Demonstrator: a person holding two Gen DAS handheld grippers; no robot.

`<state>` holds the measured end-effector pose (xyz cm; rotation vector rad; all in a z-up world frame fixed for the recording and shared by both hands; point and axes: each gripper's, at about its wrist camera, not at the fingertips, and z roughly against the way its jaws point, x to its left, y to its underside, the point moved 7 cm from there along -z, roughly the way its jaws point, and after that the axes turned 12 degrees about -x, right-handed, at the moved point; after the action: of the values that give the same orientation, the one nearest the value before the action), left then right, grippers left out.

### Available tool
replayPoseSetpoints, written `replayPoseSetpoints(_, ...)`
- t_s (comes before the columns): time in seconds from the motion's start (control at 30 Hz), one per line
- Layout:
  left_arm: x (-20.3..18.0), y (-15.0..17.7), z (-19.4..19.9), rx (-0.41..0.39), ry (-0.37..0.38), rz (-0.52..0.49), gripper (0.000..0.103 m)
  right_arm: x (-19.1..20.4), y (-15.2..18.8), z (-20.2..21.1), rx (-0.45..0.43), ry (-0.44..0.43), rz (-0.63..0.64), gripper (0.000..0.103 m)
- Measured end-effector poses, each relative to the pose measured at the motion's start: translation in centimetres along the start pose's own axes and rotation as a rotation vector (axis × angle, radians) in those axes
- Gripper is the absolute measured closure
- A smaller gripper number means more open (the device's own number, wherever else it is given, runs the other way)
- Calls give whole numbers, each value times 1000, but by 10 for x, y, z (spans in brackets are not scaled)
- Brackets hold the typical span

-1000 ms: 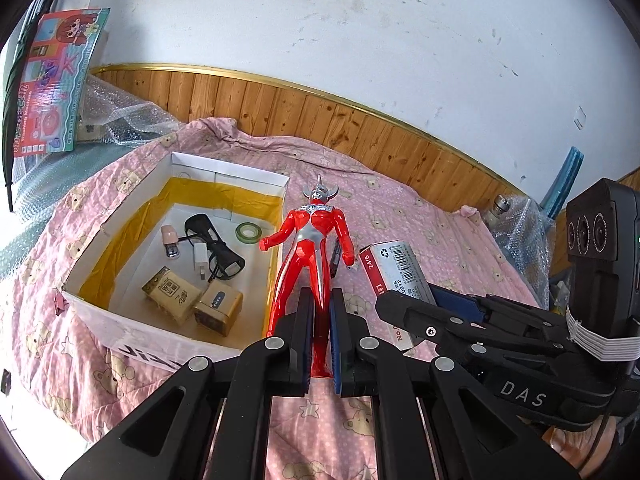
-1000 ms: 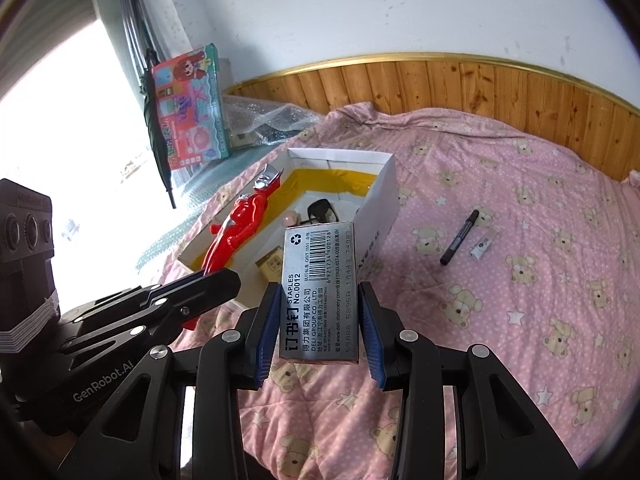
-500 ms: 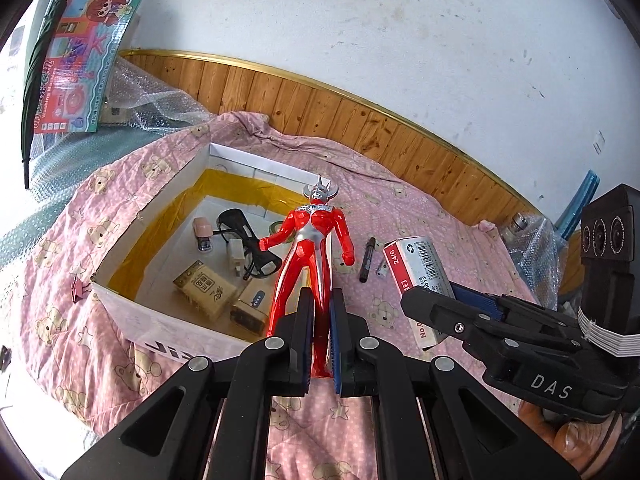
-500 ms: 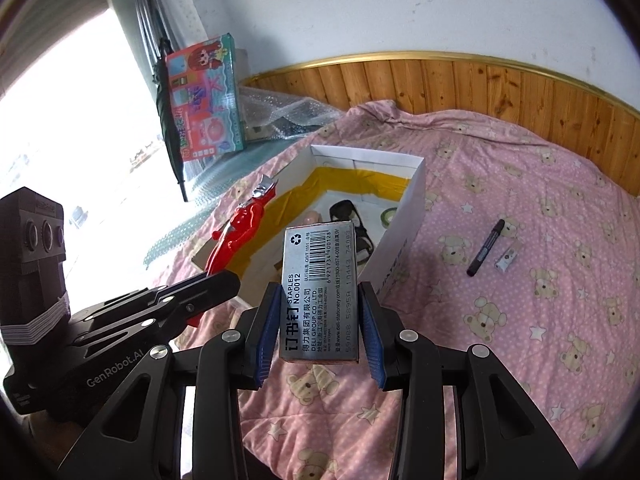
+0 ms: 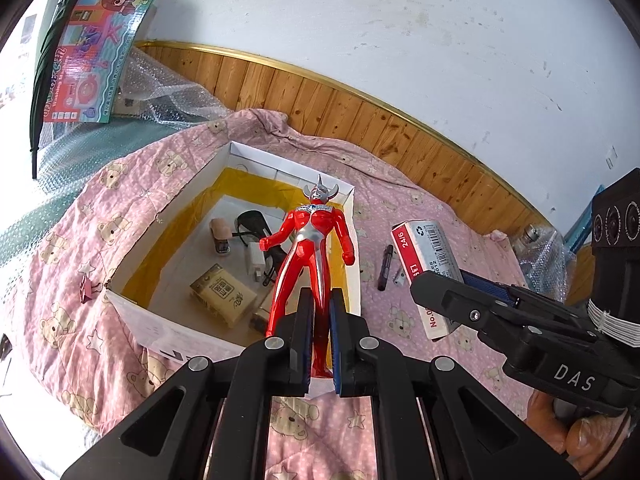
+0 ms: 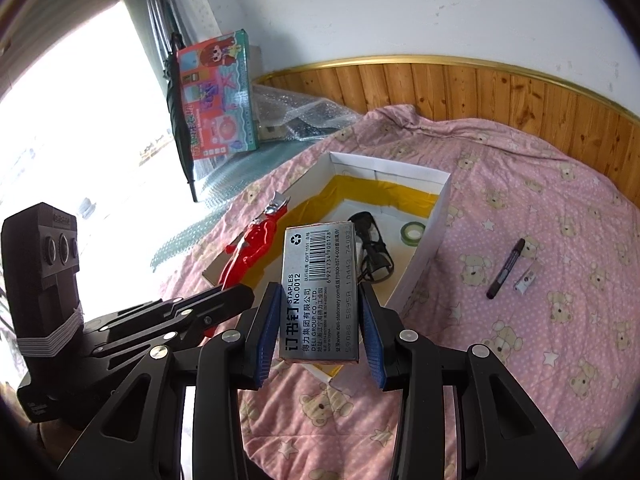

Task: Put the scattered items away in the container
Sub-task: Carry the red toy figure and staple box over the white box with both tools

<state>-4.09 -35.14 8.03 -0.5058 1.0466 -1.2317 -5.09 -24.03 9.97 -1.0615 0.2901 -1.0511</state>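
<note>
Gripping a red figure point(image 5: 310, 256) by the legs, the left gripper point(image 5: 319, 330) holds it above the near right part of the box point(image 5: 132, 312) on the pink quilt point(image 5: 60, 240). The right gripper point(image 6: 320, 328) is clamped on a staple box point(image 6: 320, 292), in the air just right of the box. Inside the box lie glasses point(image 6: 370, 246), a tape roll point(image 6: 413, 231), a charger point(image 5: 255, 258) and small cartons point(image 5: 223, 294). A marker point(image 6: 506, 268) lies right of the box.
</note>
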Motion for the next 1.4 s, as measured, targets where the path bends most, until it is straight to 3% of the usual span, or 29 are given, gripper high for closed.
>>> replayPoseSetpoints(0.57,41,-31,-11,-18,-54,54,95,-1,-28,-33,11,-48,-26,64)
replayPoseSetpoints(1.4,-1,-8,-95,175,41,46,95,-54,-77,-109,34,-54,-99,64)
